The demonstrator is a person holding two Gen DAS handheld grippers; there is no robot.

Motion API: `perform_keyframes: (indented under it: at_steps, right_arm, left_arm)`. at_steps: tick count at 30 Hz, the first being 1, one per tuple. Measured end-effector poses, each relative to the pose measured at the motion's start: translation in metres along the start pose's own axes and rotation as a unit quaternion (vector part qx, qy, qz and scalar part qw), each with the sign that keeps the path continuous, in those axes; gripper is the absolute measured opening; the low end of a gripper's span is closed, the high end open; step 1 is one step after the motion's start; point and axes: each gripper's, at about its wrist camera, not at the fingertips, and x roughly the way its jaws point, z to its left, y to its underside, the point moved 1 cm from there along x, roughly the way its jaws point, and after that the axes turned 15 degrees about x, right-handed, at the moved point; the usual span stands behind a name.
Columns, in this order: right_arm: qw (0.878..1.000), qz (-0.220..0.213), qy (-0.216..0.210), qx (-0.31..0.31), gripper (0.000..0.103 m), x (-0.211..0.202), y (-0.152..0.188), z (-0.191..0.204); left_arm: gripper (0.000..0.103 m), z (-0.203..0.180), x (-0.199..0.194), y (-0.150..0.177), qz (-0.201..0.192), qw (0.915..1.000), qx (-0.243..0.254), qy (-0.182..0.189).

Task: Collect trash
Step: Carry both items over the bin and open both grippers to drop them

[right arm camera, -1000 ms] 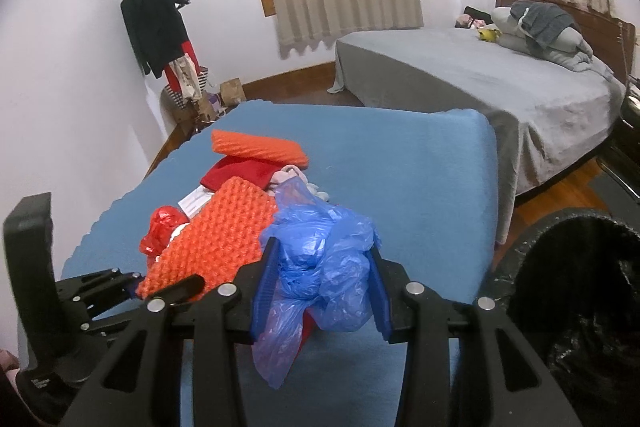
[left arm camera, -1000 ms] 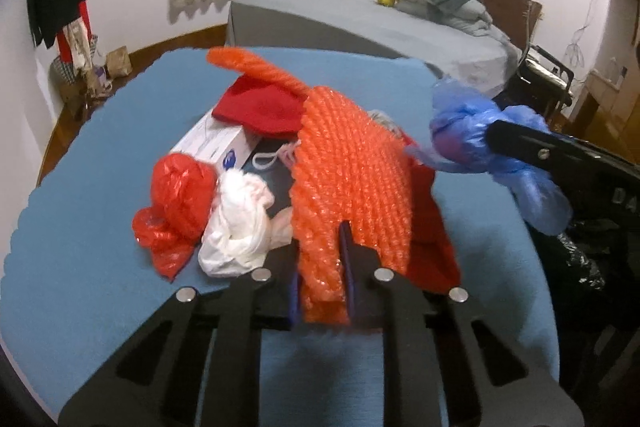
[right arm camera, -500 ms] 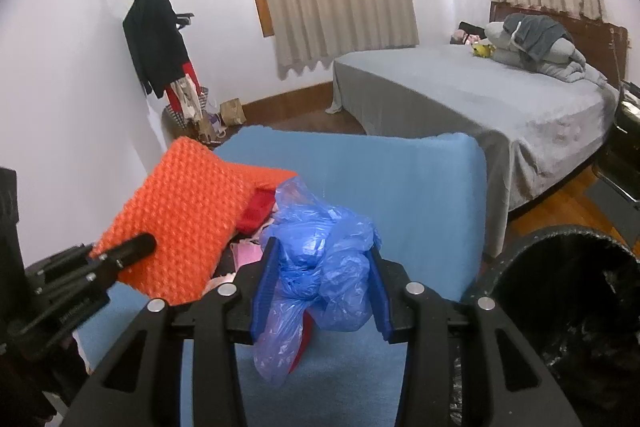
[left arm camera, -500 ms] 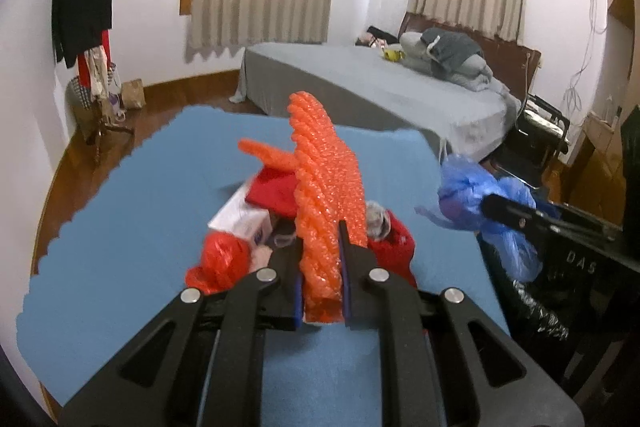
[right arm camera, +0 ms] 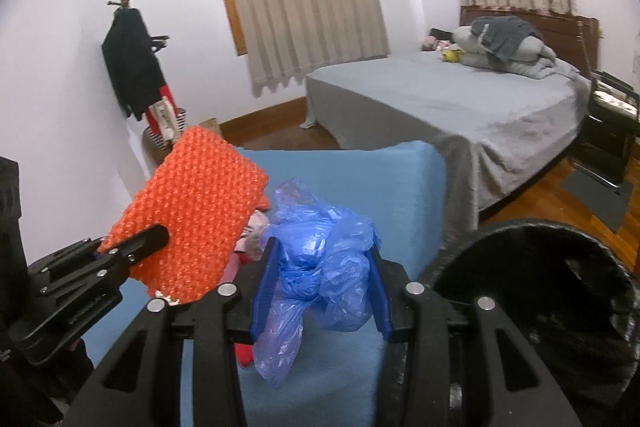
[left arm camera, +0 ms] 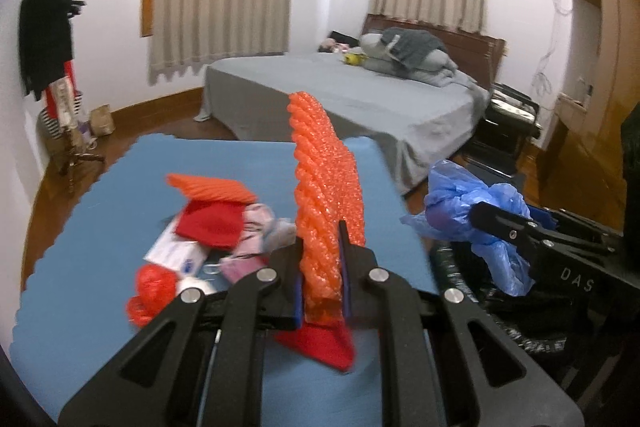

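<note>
My left gripper [left arm camera: 320, 259] is shut on an orange bubble-wrap sheet [left arm camera: 326, 183] and holds it upright above the blue table [left arm camera: 92, 259]. It also shows in the right wrist view [right arm camera: 196, 211]. My right gripper [right arm camera: 322, 275] is shut on a crumpled blue plastic bag [right arm camera: 324, 259], held at the table's right edge beside a black-lined trash bin [right arm camera: 532, 291]. The bag also shows in the left wrist view [left arm camera: 472, 211]. More trash lies on the table: a second orange sheet [left arm camera: 208, 187], a red bag [left arm camera: 150, 291], red cloth [left arm camera: 212, 223] and a white box [left arm camera: 176, 255].
A grey bed [right arm camera: 460, 107] stands behind the table. A coat rack [right arm camera: 136, 75] with dark clothes stands at the left wall. A dark chair [left arm camera: 508, 119] is by the bed's right side. The bin [left arm camera: 480, 291] sits right of the table.
My left gripper has lifted the orange bubble-wrap sheet up off the pile and toward the right. My right gripper has kept hold of the blue bag and risen a little.
</note>
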Motion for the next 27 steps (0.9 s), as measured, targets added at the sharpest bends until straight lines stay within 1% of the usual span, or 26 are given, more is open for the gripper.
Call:
perform_keyframes:
  at_steps: [5,7,9,11,16,19,23,24,26,27]
  right_arm:
    - [0.999,-0.011,0.041,0.024,0.041,-0.015,-0.002,-0.036]
    - [0.998,-0.016,0.058,0.035,0.041,-0.020,-0.003,-0.052]
    - [0.996,-0.019,0.077,0.046,0.041,-0.026,-0.004,-0.068]
    - [0.993,-0.023,0.099,0.061,0.041,-0.032,-0.002,-0.090]
    - [0.986,-0.029,0.139,0.088,0.042,-0.042,0.001,-0.126]
    - [0.982,-0.030,0.156,0.100,0.042,-0.046,0.005,-0.145]
    - [0.978,-0.031,0.172,0.118,0.045,-0.052,0.012,-0.164]
    - [0.976,-0.033,0.177,0.121,0.046,-0.053,0.014,-0.169]
    - [0.975,-0.033,0.182,0.125,0.048,-0.055,0.015,-0.172]
    - [0.974,-0.033,0.184,0.127,0.049,-0.056,0.016,-0.173]
  left_arm:
    - [0.012,-0.037,0.018,-0.008,0.000,0.9989,0.020,0.043]
    - [0.012,-0.056,0.025,-0.012,-0.001,0.9975,0.034,0.063]
    - [0.012,-0.066,0.031,-0.011,-0.001,0.9960,0.043,0.079]
    - [0.012,-0.084,0.039,-0.014,-0.001,0.9937,0.052,0.099]
    - [0.012,-0.121,0.059,-0.018,0.001,0.9875,0.066,0.143]
    - [0.012,-0.143,0.074,-0.021,0.008,0.9830,0.073,0.168]
    - [0.014,-0.169,0.091,-0.022,0.022,0.9770,0.087,0.194]
    - [0.015,-0.173,0.093,-0.021,0.025,0.9760,0.090,0.197]
    - [0.023,-0.183,0.101,-0.019,0.033,0.9736,0.095,0.205]
    - [0.033,-0.185,0.102,-0.018,0.036,0.9732,0.095,0.206]
